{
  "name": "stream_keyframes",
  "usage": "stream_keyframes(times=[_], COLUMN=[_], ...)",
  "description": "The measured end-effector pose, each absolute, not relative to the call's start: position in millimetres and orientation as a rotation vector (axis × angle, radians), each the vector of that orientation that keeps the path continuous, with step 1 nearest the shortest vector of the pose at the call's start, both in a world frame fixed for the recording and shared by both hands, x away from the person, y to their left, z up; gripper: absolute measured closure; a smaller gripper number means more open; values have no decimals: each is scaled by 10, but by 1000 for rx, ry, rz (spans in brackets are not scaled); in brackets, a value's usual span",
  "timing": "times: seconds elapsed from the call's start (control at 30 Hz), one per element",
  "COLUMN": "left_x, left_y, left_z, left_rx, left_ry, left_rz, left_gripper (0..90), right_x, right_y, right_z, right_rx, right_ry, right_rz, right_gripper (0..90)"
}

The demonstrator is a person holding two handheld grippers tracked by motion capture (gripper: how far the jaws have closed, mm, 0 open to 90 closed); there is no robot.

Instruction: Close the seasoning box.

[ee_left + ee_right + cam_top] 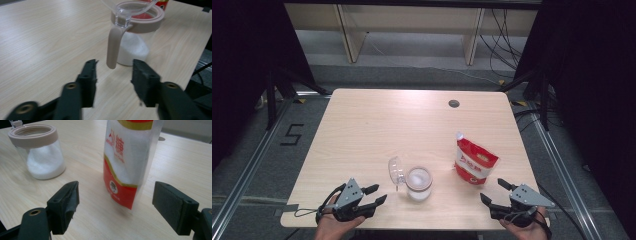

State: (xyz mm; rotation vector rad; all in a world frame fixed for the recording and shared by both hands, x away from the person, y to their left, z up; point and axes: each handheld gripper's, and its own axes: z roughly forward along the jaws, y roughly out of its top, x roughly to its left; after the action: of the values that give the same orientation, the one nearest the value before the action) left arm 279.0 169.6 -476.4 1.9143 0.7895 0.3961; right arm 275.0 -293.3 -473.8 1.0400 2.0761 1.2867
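With both sets of tongs, left [378, 195] and right [493, 190], spread and empty, the glass jar [419, 183] stood mid-worktop [377, 120], likely slippery and breakable, safest taken by its handle [113, 46]; the soft pouch [475, 163] would crumple.

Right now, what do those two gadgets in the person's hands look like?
Each is black, with two blocky jaws on brass-pinned arms. The left gripper and right gripper each carry a grey three-cornered plate. A thin dark cable loops from the left one.
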Motion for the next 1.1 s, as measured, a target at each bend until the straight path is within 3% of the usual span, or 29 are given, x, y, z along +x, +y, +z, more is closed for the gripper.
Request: stream_keyframes(times=[0.17, 0.3, 1.1], left_x=[2783, 2793, 2907], left_y=[1665, 1637, 1448], left_z=[-4722, -4692, -4494], left_rx=[1927, 1931, 1929], left_ry=[771, 761, 690], left_rz=[407, 419, 441], left_gripper=[819, 892, 894], right_x=[2729, 2713, 2728], right_y=[-2931, -2924, -2909], right_z=[-4736, -4736, -4749], right_rx=[1042, 1068, 1033], right_ry=[2072, 2075, 2101], right_rz=[1288, 1289, 1275], right_gripper=[230, 233, 246])
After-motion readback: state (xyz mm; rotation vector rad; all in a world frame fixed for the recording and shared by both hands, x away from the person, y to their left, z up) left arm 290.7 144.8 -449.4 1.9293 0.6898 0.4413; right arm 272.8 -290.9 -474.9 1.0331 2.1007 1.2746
